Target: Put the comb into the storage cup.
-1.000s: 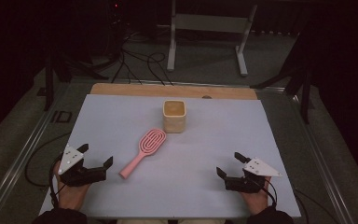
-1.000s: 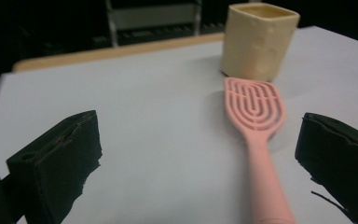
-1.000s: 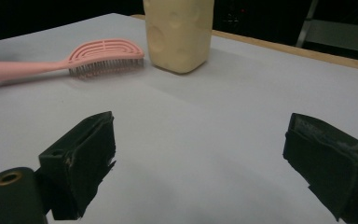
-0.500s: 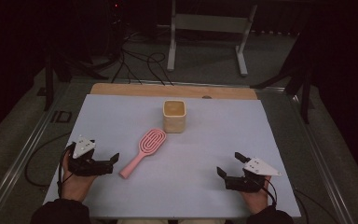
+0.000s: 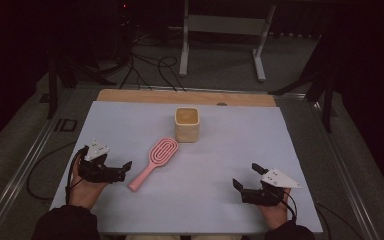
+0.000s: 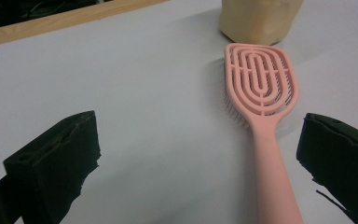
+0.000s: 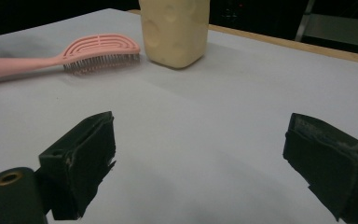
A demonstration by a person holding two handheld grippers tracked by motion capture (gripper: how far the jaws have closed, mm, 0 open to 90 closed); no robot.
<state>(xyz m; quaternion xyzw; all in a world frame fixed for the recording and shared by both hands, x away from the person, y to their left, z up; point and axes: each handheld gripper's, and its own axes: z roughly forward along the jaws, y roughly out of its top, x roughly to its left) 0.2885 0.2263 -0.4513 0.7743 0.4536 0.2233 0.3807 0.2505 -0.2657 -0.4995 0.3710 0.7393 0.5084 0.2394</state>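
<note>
A pink hairbrush (image 5: pixel 152 162) lies bristles-down on the pale table sheet (image 5: pixel 230 150), its handle pointing to the near left. Just behind its head stands a cream square cup (image 5: pixel 187 125). My left gripper (image 5: pixel 123 171) is open beside the handle's end, close to it but not touching. In the left gripper view the hairbrush (image 6: pixel 261 93) runs up between the jaws toward the right one, with the cup (image 6: pixel 256 18) beyond it and the left gripper (image 6: pixel 200 140) holding nothing. My right gripper (image 5: pixel 246 175) is open at the near right. Far ahead of the right gripper (image 7: pixel 196 144) are the hairbrush (image 7: pixel 93 51) and the cup (image 7: pixel 175 30).
A wooden strip (image 5: pixel 185 97) edges the table's far side. Beyond it on the floor stand a metal frame (image 5: pixel 220 30) and loose cables (image 5: pixel 145 65). Metal rails run along both sides of the table.
My left gripper has moved forward and to the right, closing in on the hairbrush handle. The right gripper, brush and cup have stayed put.
</note>
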